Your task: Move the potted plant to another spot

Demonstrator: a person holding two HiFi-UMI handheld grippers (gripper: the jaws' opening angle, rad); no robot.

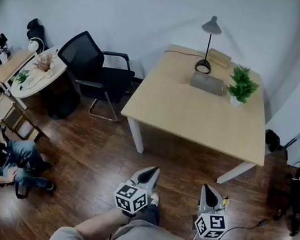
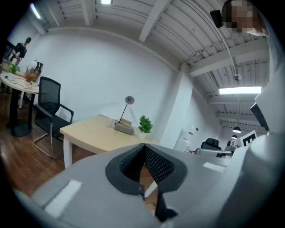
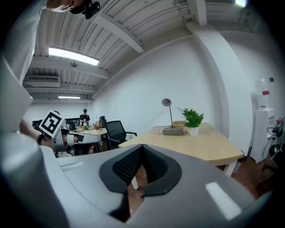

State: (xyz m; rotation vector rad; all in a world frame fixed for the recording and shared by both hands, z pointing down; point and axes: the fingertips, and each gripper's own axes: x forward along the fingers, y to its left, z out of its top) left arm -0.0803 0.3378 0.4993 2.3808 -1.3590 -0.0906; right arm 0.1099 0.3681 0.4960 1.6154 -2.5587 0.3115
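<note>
Green potted plant (image 1: 241,87) stood well ahead of my fingers (image 2: 158,164), on desk (image 1: 196,116), far corner beside lamp (image 1: 212,26). Left gripper (image 1: 152,171), right gripper (image 1: 207,190) both clenched, empty, held low; I judged approach not yet begun.

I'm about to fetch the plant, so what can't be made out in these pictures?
Pot of the potted plant: head view, too small, leaves overhang it.
Too small to identify in every view: grey item beside lamp.
Far legs of the table: head view, tabletop hides them.

Green potted plant (image 1: 241,85) in white pot, upright, table's far right corner
</note>
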